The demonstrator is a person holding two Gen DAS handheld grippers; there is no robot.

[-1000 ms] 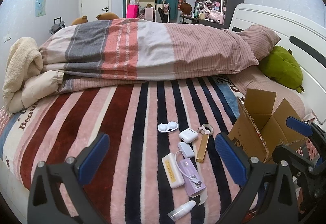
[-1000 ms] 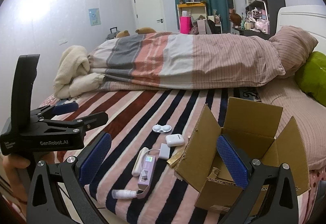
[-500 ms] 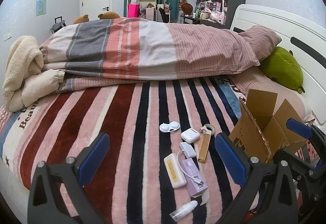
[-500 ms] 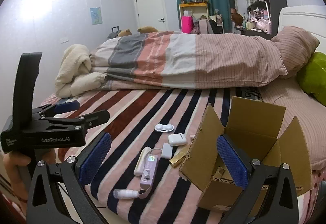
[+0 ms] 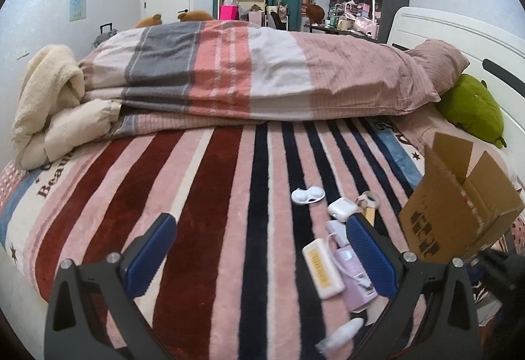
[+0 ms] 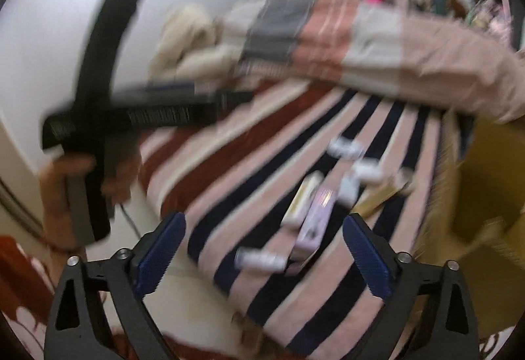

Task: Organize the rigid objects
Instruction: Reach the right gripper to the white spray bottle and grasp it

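Observation:
Several small items lie on the striped blanket: a white contact-lens case, a white earbud case, a tape roll, a cream power bank, a lilac box and a small white bottle. An open cardboard box stands to their right. My left gripper is open and empty above the blanket, left of the items. My right gripper is open and empty; its view is blurred, with the white bottle between the fingers and the cardboard box at right.
A folded striped duvet and pink pillow lie across the far side of the bed. A cream blanket is at left, a green plush at right by the white headboard. The bed's near edge shows in the right wrist view.
The right gripper has swung left and down towards the small items, blurring its view. The left gripper has shifted left, so the items now sit at its right finger.

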